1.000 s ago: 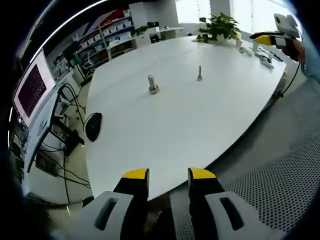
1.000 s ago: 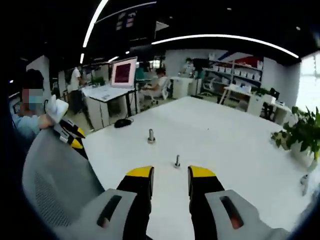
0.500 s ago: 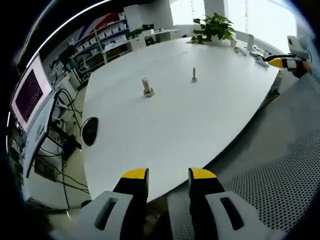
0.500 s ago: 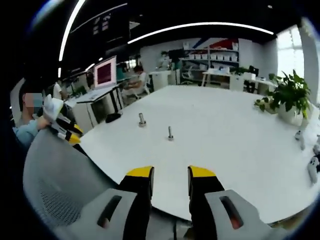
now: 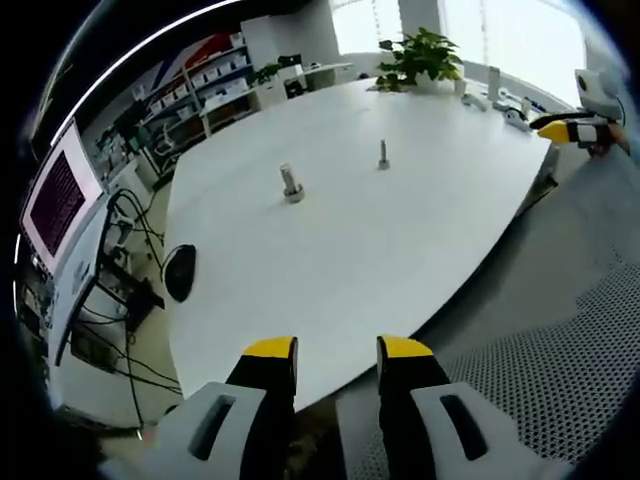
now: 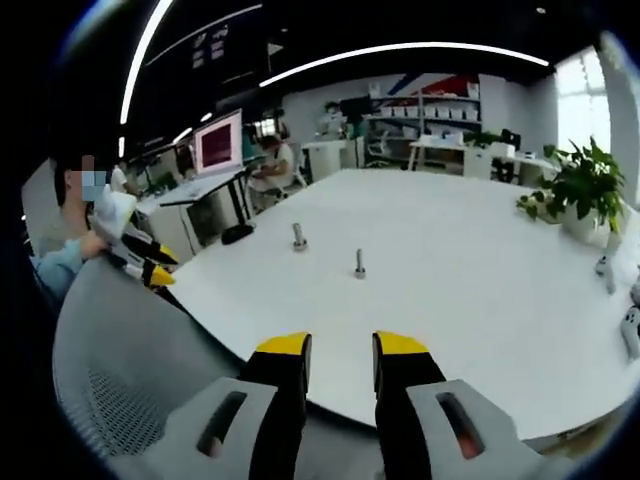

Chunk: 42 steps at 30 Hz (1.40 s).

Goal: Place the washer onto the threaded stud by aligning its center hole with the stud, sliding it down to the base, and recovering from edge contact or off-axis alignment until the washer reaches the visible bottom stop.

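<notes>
Two small metal pieces stand upright near the middle of the white table (image 5: 330,260). One is a thick cylinder with a wider base (image 5: 291,184) (image 6: 299,237). The other is a slim stud (image 5: 383,154) (image 6: 360,263); no separate washer can be made out at this distance. My left gripper (image 5: 337,350) hangs off the table's near edge, open and empty, and appears in the right gripper view at the left (image 6: 140,262). My right gripper (image 6: 340,346) is also open and empty, off the table's edge, and appears at the far right of the left gripper view (image 5: 565,130).
A black mouse (image 5: 180,272) lies near the table's left edge, beside a monitor (image 5: 58,185) and cables. A potted plant (image 5: 420,55) (image 6: 582,180) and small white devices (image 5: 505,112) sit at the far end. Grey mesh chairs (image 5: 560,370) (image 6: 125,370) stand close by.
The right gripper's camera has drawn back from over the table to beyond its edge. The left view has shifted slightly. Both pairs of jaws stay apart, and the metal pieces have not moved.
</notes>
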Each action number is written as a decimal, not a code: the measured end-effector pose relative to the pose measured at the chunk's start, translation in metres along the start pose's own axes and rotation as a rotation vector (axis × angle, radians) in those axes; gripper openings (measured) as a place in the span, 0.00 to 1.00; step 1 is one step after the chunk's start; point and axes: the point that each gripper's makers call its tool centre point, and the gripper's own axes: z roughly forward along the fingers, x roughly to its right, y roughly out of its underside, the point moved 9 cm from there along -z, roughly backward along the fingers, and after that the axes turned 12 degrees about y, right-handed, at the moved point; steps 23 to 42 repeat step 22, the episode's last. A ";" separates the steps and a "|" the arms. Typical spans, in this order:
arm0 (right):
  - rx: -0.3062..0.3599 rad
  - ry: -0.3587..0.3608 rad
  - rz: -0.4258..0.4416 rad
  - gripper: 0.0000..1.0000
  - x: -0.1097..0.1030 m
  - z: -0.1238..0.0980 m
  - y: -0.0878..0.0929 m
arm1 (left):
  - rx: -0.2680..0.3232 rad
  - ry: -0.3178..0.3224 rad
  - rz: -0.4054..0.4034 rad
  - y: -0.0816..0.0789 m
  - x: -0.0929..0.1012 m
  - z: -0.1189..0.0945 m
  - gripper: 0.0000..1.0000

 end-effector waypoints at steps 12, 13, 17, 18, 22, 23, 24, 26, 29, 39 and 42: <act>0.022 0.003 0.038 0.26 0.010 0.002 0.000 | 0.004 0.017 0.008 -0.001 0.002 0.002 0.30; 0.006 0.003 0.036 0.26 0.010 0.002 0.001 | 0.008 0.014 0.005 -0.002 0.001 0.001 0.30; -0.004 -0.005 0.051 0.25 0.011 0.002 0.003 | 0.015 0.012 0.008 -0.004 0.002 0.002 0.30; -0.008 -0.001 0.058 0.25 0.012 0.002 0.003 | 0.012 0.016 0.013 -0.004 0.003 0.002 0.30; 0.003 0.017 0.083 0.22 0.014 0.004 0.000 | 0.006 0.024 0.030 -0.005 0.004 0.003 0.30; 0.003 0.017 0.083 0.22 0.014 0.004 0.000 | 0.006 0.024 0.030 -0.005 0.004 0.003 0.30; 0.003 0.017 0.083 0.22 0.014 0.004 0.000 | 0.006 0.024 0.030 -0.005 0.004 0.003 0.30; 0.003 0.017 0.083 0.22 0.014 0.004 0.000 | 0.006 0.024 0.030 -0.005 0.004 0.003 0.30; 0.003 0.017 0.083 0.22 0.014 0.004 0.000 | 0.006 0.024 0.030 -0.005 0.004 0.003 0.30; 0.003 0.017 0.083 0.22 0.014 0.004 0.000 | 0.006 0.024 0.030 -0.005 0.004 0.003 0.30; 0.003 0.017 0.083 0.22 0.014 0.004 0.000 | 0.006 0.024 0.030 -0.005 0.004 0.003 0.30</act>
